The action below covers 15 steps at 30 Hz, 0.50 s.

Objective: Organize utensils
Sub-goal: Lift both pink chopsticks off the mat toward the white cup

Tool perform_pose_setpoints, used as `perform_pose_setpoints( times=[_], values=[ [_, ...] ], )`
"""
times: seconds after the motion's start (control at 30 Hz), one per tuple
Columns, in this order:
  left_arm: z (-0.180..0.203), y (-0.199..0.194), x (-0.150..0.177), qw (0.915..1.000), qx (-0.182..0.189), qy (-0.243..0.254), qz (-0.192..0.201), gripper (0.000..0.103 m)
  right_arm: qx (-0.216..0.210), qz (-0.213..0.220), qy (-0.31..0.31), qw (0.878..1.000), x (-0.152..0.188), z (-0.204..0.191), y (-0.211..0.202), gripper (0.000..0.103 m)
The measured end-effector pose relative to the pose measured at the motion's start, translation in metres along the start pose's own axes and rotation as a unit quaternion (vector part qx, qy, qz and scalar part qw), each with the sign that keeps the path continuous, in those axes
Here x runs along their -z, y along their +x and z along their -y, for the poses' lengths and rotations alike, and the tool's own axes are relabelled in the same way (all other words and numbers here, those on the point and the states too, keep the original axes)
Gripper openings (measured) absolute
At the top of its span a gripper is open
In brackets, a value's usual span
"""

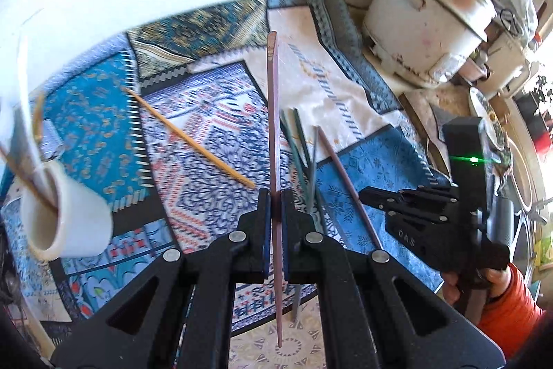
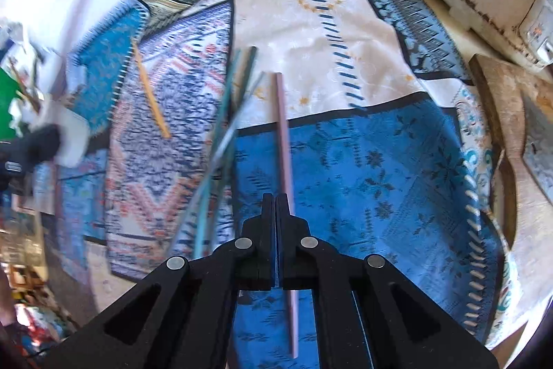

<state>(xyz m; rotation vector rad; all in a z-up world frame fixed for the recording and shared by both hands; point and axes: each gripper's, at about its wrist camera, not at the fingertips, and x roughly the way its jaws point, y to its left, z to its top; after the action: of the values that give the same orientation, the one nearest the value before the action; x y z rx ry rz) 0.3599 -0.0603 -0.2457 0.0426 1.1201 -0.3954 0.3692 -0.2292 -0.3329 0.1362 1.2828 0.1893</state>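
Left wrist: left gripper (image 1: 275, 196) clamps purple chopstick (image 1: 272, 113) (upright).

Patterned cloth (image 1: 193, 140); worn rice cooker (image 1: 425, 23) behind.

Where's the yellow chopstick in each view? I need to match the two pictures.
Left wrist: the yellow chopstick lies diagonally left of centre on the cloth.
Right wrist: the same chopstick lies upper left, nearly upright in the picture.
Shared landmark: the green chopsticks just to its right.
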Motion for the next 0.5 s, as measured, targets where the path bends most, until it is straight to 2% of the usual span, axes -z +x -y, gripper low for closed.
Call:
perform_pose_setpoints(
  times=[0.03,0.1,0.13,0.2,0.27,0.5],
  values=[
    [-0.004,-0.004,0.002,1.0000,0.001,-0.006,0.006,0.004,-0.004,-0.004,0.004,1.000,-0.002,0.003,0.002,0.003],
    [-0.012,-0.011,0.006,0.9997,-0.003,-0.017,0.017,0.004,-0.008,-0.011,0.014,1.000,-0.009,0.007,0.007,0.014],
    [-0.015,-0.014,0.008,0.9995,-0.006,-0.022,0.022,0.004,0.000,-0.013,0.014,1.000,-0.013,0.009,0.011,0.017],
    [-0.021,-0.020,0.011,0.9990,-0.007,-0.033,0.029,0.004,0.016,-0.021,0.009,1.000,-0.018,0.009,0.018,0.017],
    [-0.027,-0.026,0.015,0.9983,-0.008,-0.046,0.035,0.004,0.010,-0.022,0.005,1.000,-0.023,0.009,0.020,0.017],
    [-0.042,-0.038,0.026,0.9960,-0.016,-0.072,0.050,0.004,0.029,-0.032,-0.028,0.999,-0.044,-0.006,0.031,0.017]
  ],
)
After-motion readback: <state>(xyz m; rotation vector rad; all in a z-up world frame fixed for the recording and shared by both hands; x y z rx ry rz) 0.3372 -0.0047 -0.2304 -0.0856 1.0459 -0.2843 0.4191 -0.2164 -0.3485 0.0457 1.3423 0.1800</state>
